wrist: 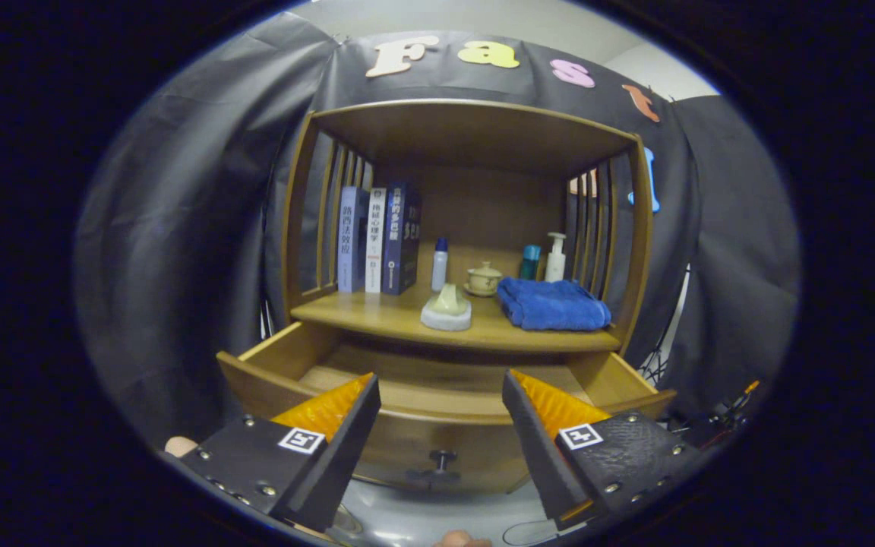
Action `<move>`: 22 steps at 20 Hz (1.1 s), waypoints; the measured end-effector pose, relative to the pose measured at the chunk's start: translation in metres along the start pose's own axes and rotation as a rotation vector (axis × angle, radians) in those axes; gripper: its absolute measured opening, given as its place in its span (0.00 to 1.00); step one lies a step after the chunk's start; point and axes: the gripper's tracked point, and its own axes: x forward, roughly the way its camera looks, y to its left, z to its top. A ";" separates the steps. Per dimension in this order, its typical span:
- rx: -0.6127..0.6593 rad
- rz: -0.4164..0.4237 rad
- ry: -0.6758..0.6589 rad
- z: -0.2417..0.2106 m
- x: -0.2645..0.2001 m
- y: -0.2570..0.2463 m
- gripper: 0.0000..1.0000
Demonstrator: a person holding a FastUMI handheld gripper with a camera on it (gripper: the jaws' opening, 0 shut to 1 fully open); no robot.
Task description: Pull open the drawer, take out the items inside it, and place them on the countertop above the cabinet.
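Note:
The wooden cabinet's drawer [285,353] is pulled out toward me, and the part of its floor that I can see is bare. Its small dark knob [442,460] shows on the front panel, low between my fingers. My gripper [441,391] is open, holding nothing, with its fingers spread just in front of the drawer's front edge. On the countertop [377,313] above the drawer sit a pale cone-shaped item on a white base [446,308] and a folded blue towel [553,304].
Three upright books [377,239] stand at the left of the shelf. A small white bottle [439,264], a lidded ceramic cup [483,279], a teal bottle [531,261] and a pump bottle [556,257] line the back. Slatted sides and a top board enclose the shelf.

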 end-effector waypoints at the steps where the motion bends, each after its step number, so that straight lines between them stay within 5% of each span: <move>1: 0.000 -0.001 0.015 -0.007 0.001 0.002 0.97; 11: 0.062 -0.037 0.121 -0.049 0.025 -0.002 0.97; 22: 0.037 -0.067 0.105 -0.043 0.032 -0.005 0.97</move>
